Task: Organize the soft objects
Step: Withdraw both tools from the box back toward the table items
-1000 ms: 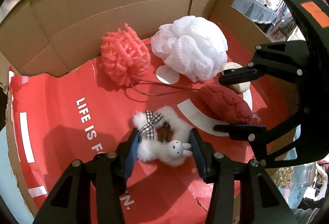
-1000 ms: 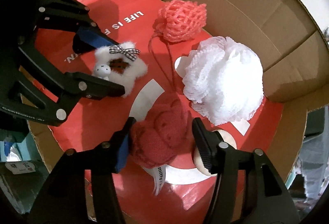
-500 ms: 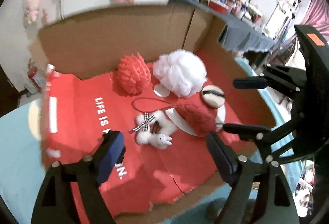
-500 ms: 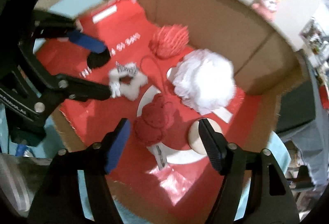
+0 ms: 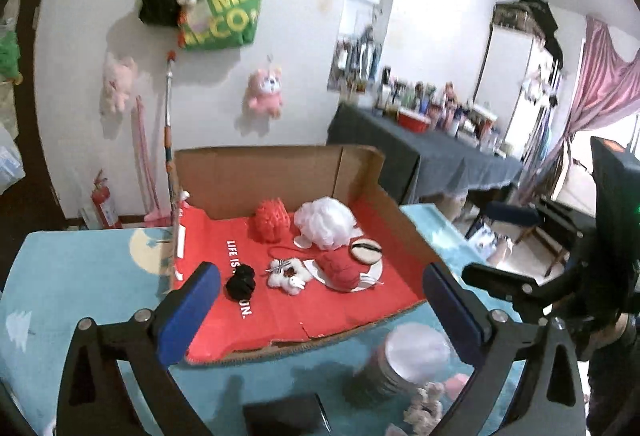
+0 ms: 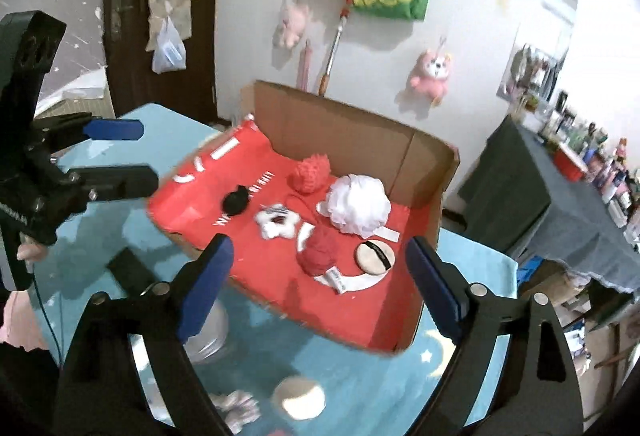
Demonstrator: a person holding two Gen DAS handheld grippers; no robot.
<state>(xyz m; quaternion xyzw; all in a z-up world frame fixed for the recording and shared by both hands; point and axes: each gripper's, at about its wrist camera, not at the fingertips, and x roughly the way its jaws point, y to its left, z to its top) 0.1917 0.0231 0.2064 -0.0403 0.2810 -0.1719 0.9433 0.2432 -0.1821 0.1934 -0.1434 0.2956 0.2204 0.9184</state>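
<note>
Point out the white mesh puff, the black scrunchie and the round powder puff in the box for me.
white mesh puff [image 5: 325, 222], left wrist view, centre of the ball.
black scrunchie [image 5: 240, 281], left wrist view, middle of the ruffle.
round powder puff [image 6: 375, 256], right wrist view, beige face beside the black band.

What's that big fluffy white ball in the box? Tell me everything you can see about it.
The white puff looks like a bath sponge of bunched, ruffled netting, roughly round and the biggest item in the cardboard box. It sits loose on the red lining near the box's back corner, beside the smaller coral puff. A white tag on the red lining pokes out from beneath it. The round tan pad lies just in front of it. Neither gripper touches it; both are open and away from it.
</note>
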